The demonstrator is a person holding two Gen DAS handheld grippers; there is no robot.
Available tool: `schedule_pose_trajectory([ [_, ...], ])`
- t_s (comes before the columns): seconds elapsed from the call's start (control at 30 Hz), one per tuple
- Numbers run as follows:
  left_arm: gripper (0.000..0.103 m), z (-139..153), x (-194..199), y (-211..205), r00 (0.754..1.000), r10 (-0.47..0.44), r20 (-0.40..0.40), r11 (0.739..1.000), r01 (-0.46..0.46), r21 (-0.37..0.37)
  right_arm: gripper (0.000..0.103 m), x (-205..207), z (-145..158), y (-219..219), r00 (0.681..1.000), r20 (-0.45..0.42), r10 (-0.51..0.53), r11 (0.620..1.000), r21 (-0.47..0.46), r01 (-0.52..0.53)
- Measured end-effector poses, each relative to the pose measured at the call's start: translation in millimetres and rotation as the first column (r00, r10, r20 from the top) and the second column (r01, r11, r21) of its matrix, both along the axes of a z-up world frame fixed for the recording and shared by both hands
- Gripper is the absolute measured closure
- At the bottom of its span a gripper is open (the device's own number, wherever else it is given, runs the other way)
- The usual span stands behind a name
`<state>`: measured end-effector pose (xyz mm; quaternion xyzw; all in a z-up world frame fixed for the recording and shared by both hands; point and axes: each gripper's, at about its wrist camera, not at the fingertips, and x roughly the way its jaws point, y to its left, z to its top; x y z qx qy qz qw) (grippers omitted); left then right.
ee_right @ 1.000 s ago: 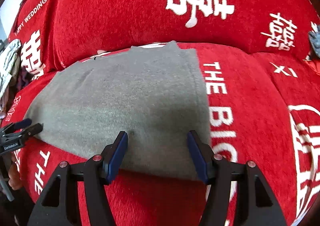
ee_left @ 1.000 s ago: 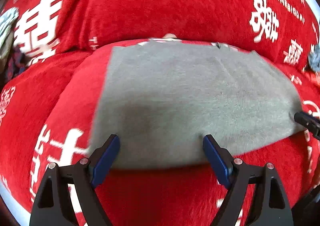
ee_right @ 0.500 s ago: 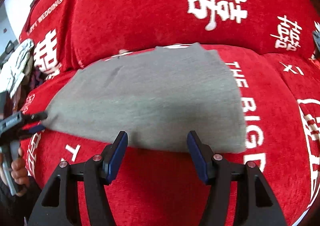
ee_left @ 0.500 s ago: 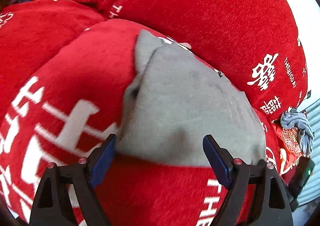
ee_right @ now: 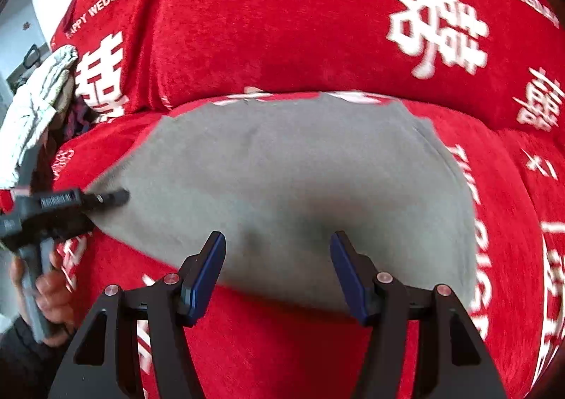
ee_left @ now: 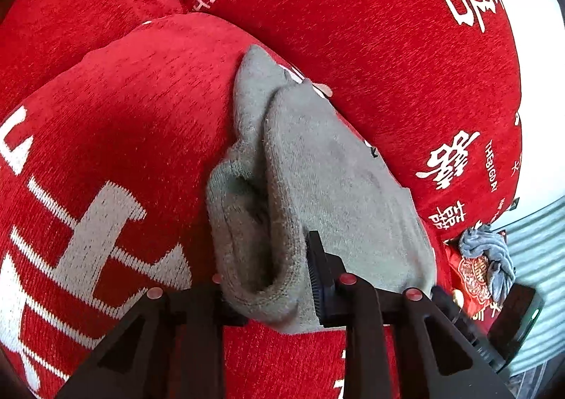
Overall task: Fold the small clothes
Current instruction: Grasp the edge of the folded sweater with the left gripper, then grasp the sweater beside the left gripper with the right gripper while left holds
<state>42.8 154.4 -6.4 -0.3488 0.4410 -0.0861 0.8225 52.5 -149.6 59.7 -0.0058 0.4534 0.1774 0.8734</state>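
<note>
Two grippers work a grey knit garment (ee_right: 289, 187) spread on the red sofa cushion (ee_right: 512, 208). Left gripper (ee_left: 268, 279) is clamped on the bunched left edge of the garment. Right gripper (ee_right: 277, 272) hovers wide open, holding nothing, above the garment's near edge.

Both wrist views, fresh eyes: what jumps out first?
The red sofa cover with big white wedding characters fills both views. On its seat lies a grey garment, and the left gripper is shut on its bunched edge at the bottom of the left wrist view. The right gripper hovers open over the garment's near edge.
</note>
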Motion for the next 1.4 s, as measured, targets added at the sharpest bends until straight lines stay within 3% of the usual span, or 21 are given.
schedule_pose_trajectory([
  [0.17,0.081,10,-4,-20,0.997,-0.029,0.069,0.978,0.014,0.206,0.037,49,10,51,0.994,-0.064,0.089,0.996,0.035,-0.087],
  [0.23,0.081,11,-7,-24,0.995,-0.031,0.092,0.97,0.008,0.244,0.037,73,9,76,0.989,-0.092,0.112,0.994,0.027,-0.11],
  [0.5,0.082,15,-10,-19,0.992,-0.037,0.119,0.972,0.008,0.237,0.037,154,-24,165,0.952,-0.279,0.124,0.992,0.053,-0.114],
  [0.7,0.082,18,-10,-26,0.992,-0.046,0.118,0.958,0.011,0.286,0.037,179,-56,224,0.911,-0.388,0.135,0.99,0.018,-0.139],
  [0.77,0.082,17,-10,-26,0.992,-0.048,0.114,0.957,0.013,0.288,0.036,184,-63,239,0.911,-0.395,0.122,0.99,-0.013,-0.138],
  [0.87,0.082,16,-9,-24,0.993,-0.047,0.108,0.961,0.016,0.276,0.02,188,-69,258,0.911,-0.396,0.115,0.987,-0.057,-0.15],
  [0.93,0.082,15,-9,-22,0.994,-0.046,0.103,0.965,0.018,0.26,0.017,188,-72,270,0.914,-0.387,0.122,0.977,-0.117,-0.18],
  [1.07,0.082,14,-5,-19,0.994,-0.044,0.096,0.969,0.019,0.247,0.017,176,-84,297,0.919,-0.357,0.167,0.907,-0.31,-0.286],
  [1.13,0.082,13,-3,-19,0.994,-0.043,0.096,0.966,0.017,0.257,0.018,168,-88,304,0.925,-0.331,0.189,0.876,-0.369,-0.311],
  [1.2,0.082,13,-3,-18,0.995,-0.043,0.095,0.966,0.017,0.257,0.021,166,-88,302,0.928,-0.318,0.196,0.877,-0.367,-0.311],
  [1.4,0.082,12,-4,-20,0.994,-0.044,0.1,0.963,0.016,0.269,0.06,172,-79,283,0.938,-0.301,0.174,0.895,-0.348,-0.278],
])
